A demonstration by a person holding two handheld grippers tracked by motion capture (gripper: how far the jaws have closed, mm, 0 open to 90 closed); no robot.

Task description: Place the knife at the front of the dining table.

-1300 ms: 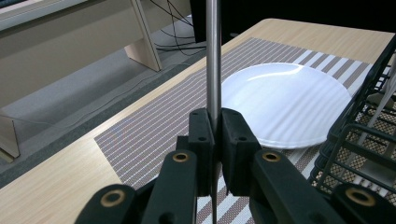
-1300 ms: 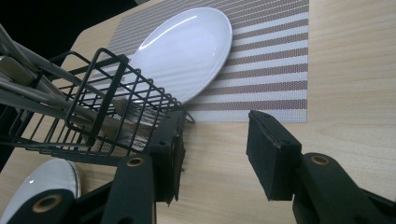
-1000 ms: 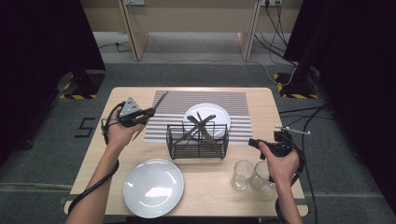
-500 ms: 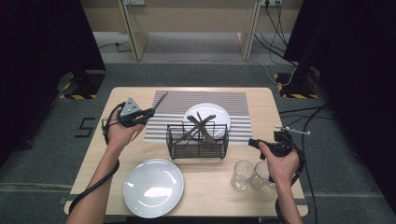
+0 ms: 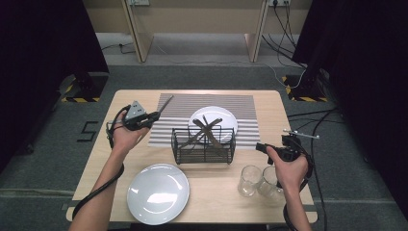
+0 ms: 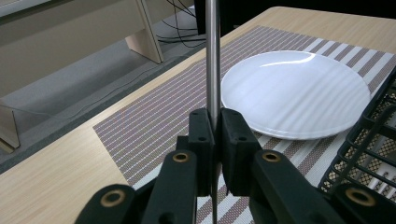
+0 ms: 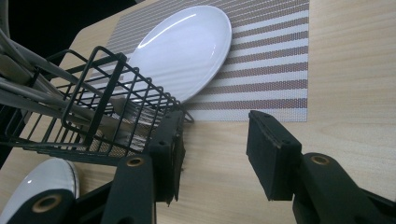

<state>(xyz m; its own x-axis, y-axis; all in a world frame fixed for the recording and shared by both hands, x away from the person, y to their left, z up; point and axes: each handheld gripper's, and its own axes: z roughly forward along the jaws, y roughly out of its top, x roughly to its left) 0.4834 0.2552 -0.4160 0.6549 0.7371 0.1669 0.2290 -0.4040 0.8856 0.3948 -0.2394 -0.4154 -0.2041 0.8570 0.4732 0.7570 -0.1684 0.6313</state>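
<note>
Knife (image 5: 165, 104) clamped over placemat's (image 5: 207, 102) left edge

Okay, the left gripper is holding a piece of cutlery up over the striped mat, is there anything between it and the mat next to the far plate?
Nothing visible. The left gripper is shut on the cutlery piece, held over the striped mat. The mat beneath it is bare; the far plate and the wire basket lie off to one side.

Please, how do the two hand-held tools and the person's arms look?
Both tools are black. The left tool carries a grey three-cornered plate on top; the right tool has a thin rod. Brass-coloured rivets mark the jaw links. A black cable trails along each arm. Forearms are bare, without sleeves.
</note>
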